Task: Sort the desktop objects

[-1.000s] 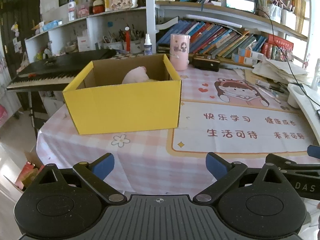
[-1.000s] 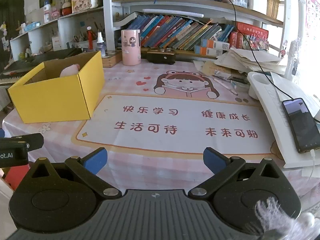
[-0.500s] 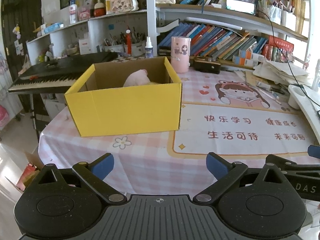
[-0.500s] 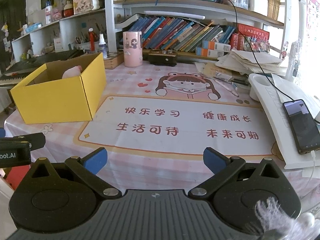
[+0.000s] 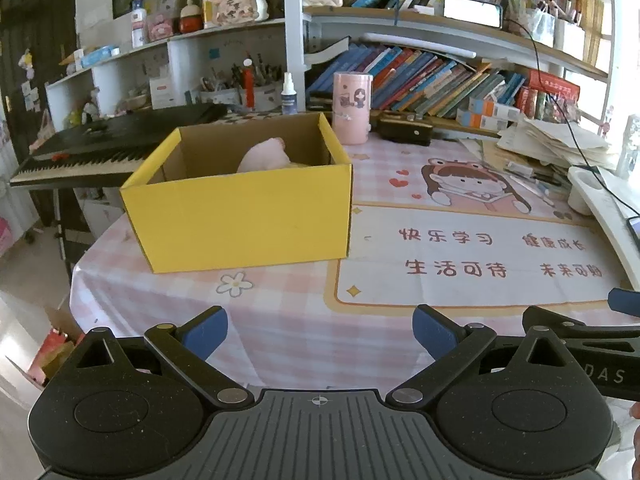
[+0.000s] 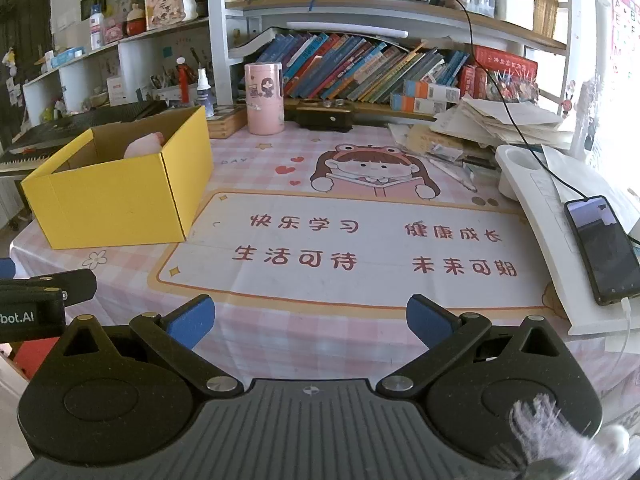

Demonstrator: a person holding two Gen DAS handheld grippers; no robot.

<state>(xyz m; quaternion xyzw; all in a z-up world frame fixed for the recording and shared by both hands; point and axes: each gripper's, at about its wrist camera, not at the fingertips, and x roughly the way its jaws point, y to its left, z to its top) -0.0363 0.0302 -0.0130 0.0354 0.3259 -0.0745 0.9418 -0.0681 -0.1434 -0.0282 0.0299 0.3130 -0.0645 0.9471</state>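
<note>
A yellow cardboard box stands open on the left part of the pink checked tablecloth. Inside it lies a pink soft object, only its top showing. My left gripper hangs open over the table's near edge, well in front of the box, with nothing between its blue pads. My right gripper is open too, empty, over the near edge in front of the printed mat. Each gripper's side shows at the edge of the other's view.
A pink cylindrical canister and a dark case stand at the back before rows of books. Loose papers, a white stand and a phone lie at the right. A keyboard piano sits left of the table.
Both grippers have drawn back and risen slightly, so the box and the mat look a little farther away. Both stay open and empty.
</note>
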